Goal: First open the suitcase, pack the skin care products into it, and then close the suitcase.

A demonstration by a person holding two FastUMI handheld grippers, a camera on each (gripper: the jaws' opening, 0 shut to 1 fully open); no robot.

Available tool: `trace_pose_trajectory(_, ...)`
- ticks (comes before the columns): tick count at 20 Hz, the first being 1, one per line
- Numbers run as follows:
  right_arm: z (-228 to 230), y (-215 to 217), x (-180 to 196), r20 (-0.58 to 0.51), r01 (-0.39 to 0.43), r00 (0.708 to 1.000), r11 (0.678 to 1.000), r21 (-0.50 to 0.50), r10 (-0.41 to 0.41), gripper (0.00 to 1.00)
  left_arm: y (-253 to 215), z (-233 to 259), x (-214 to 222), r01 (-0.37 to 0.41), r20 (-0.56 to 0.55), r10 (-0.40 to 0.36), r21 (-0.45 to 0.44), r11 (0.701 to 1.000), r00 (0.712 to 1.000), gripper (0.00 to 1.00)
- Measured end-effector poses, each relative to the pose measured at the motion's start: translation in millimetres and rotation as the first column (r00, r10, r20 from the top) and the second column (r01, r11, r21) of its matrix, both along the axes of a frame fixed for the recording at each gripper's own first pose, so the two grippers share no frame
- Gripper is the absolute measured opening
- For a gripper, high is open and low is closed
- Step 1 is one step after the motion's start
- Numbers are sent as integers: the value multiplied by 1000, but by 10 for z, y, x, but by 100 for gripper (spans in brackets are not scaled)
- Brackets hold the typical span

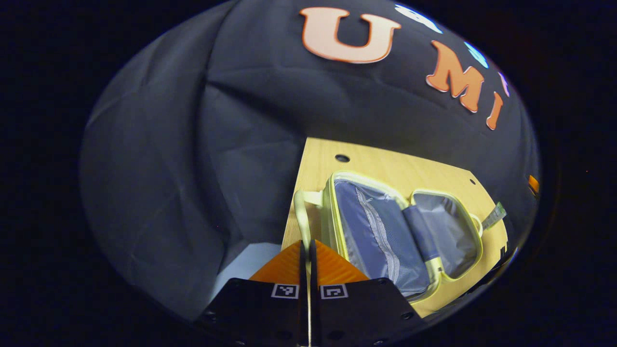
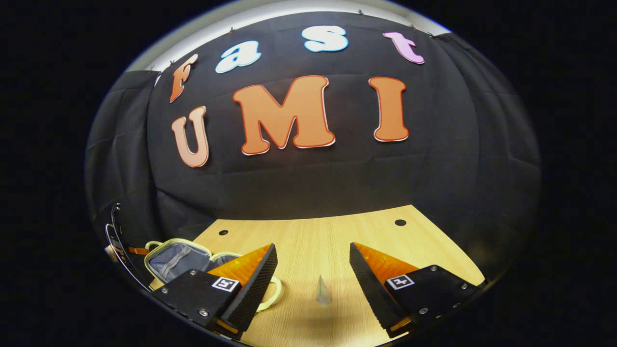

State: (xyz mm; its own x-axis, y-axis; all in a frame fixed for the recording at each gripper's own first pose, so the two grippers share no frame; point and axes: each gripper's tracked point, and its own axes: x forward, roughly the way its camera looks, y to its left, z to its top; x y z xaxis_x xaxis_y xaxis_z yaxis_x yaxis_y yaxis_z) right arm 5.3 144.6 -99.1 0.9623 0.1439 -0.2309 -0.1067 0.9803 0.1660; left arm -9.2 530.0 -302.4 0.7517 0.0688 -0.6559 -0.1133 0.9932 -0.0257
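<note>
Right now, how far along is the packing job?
Opening looks done: the suitcase lies open on the table, and nothing is visible inside it. In hand: the right claw is open, with a small tube ahead between its fingers. The left claw is shut. Packing and closing remain.

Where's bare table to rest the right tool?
Free: the table ahead of the right tool, from the small tube back to the cloth wall. Crowded: the left end, where the open suitcase lies.
</note>
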Motion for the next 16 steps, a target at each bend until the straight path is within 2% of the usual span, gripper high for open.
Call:
trace_pose_trajectory(3, -28, 98, 3, 2, 4, 1000, 1000, -19, -4, 95, 78, -456, 3, -40, -52, 37, -73, 997, 998, 2)
trace_pose_trajectory(4, -55, 114, 5, -2, 4, 1000, 1000, -23, -4, 95, 92, -522, -5, -54, -60, 49, -93, 994, 997, 2)
trace_pose_trajectory(5, -71, 112, -2, -7, 6, 1000, 1000, -24, -6, 100, 120, -540, -41, -67, -58, 60, -110, 992, 996, 2)
trace_pose_trajectory(6, -74, 111, -11, -9, 6, 1000, 1000, -20, -7, 96, 127, -506, -31, -72, -43, 67, -134, 988, 997, 2)
trace_pose_trajectory(7, -74, 97, -20, -8, 8, 1000, 1000, -17, -8, 100, 132, -511, -27, -79, -34, 74, -151, 985, 997, 2)
trace_pose_trajectory(8, -75, 77, -25, -7, 10, 1000, 1000, -17, -10, 96, 128, -523, -52, -86, -45, 80, -155, 984, 996, 2)
trace_pose_trajectory(9, -73, 46, -35, -7, 14, 1000, 1000, -21, -14, 96, 132, -522, -80, -97, -57, 90, -145, 985, 994, 2)
trace_pose_trajectory(11, -75, -42, -51, -7, 21, 1000, 1000, -23, -21, 96, 175, -540, -73, -115, -69, 111, -57, 992, 991, 8)
trace_pose_trajectory(12, -60, -94, -53, -4, 25, 1000, 999, -20, -25, 100, 241, -512, -104, -118, -80, 118, 10, 993, 990, 19)
trace_pose_trajectory(13, -58, -149, -61, -3, 29, 1000, 999, -17, -29, 100, 242, -498, -131, -113, -98, 117, 51, 992, 988, 28)
trace_pose_trajectory(14, -53, -203, -58, -2, 34, 999, 999, -14, -34, 96, 293, -423, -159, -119, -96, 130, 111, 987, 987, 52)
trace_pose_trajectory(15, -58, -266, -51, -2, 42, 999, 999, -13, -42, 96, 376, -314, -166, -136, -87, 153, 177, 975, 984, 76)
trace_pose_trajectory(16, -69, -324, -52, -3, 46, 999, 999, -14, -46, 96, 364, -173, -179, -147, -67, 164, 207, 967, 984, 100)
